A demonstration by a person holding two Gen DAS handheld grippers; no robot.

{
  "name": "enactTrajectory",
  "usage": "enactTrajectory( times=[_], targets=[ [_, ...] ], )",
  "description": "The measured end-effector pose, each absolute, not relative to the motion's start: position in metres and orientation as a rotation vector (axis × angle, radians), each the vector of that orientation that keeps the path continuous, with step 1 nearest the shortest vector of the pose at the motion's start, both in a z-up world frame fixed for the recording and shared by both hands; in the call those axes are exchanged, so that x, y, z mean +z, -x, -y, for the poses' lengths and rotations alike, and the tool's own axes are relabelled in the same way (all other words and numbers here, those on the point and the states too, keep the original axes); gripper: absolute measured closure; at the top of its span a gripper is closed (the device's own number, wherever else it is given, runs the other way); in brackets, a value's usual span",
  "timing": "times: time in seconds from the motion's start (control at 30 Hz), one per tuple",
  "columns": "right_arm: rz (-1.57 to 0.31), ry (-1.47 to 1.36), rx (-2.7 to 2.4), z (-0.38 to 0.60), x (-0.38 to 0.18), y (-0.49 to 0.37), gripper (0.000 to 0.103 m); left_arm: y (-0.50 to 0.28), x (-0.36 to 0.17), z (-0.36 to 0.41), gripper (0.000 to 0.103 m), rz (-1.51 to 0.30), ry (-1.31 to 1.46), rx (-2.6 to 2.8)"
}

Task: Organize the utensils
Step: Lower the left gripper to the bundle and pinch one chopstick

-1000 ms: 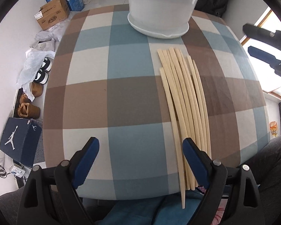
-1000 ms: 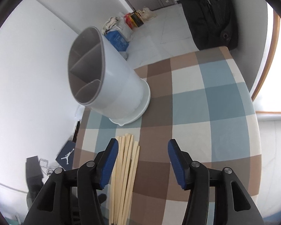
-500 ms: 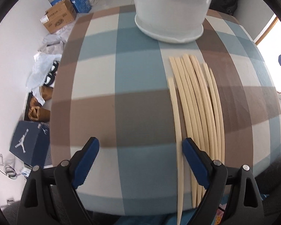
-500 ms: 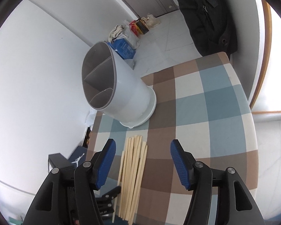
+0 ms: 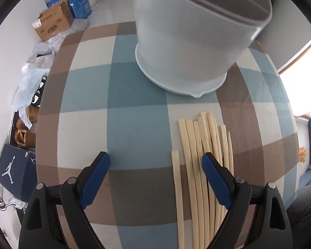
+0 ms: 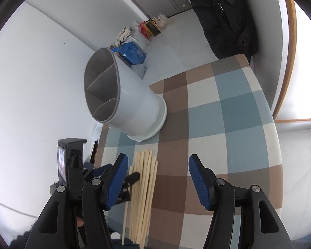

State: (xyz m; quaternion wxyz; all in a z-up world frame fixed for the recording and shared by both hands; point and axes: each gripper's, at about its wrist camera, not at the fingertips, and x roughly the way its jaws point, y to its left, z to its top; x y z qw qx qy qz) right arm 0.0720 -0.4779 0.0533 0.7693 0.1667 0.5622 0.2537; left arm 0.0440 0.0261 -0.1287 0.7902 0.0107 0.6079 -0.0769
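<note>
Looking along your right tool [image 6: 158, 178] (open, empty), only that view showed the holder's [image 6: 134, 105] dividers; chopsticks [image 5: 199, 166] lay before it on the checked tabletop [image 5: 134, 124], under your open left tool [image 5: 155, 176]; boxes [image 5: 51, 22] cluttered the floor.

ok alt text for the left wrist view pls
The open left gripper hovers over a checked tablecloth, its right finger above a row of pale chopsticks. A white utensil holder stands beyond them.

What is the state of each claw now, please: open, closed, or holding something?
Left claw: open, holding nothing, above the chopsticks.
Right claw: open, holding nothing, over the checked tablecloth.
</note>
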Motion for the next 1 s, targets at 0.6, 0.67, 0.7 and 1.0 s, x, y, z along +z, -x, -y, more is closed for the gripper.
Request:
enactTrajectory(
  times=[0.6,0.67,0.7,1.0],
  targets=[
    [-1.25,-0.344,0.537,0.474,0.044,-0.074,0.043,-0.048,-0.131,-0.031,0.015,-1.331,-0.101,-0.126],
    [-1.254,-0.345,0.535,0.475,0.043,-0.074,0.043,-0.051,-0.131,-0.033,0.016,-1.33,-0.102,-0.122],
    [-1.256,-0.347,0.533,0.476,0.043,-0.074,0.043,-0.048,-0.128,-0.027,0.016,-1.334,-0.094,-0.12],
    [-1.262,-0.346,0.525,0.476,0.042,-0.074,0.043,-0.044,-0.122,-0.013,0.065,-1.306,-0.115,-0.185]
  ],
)
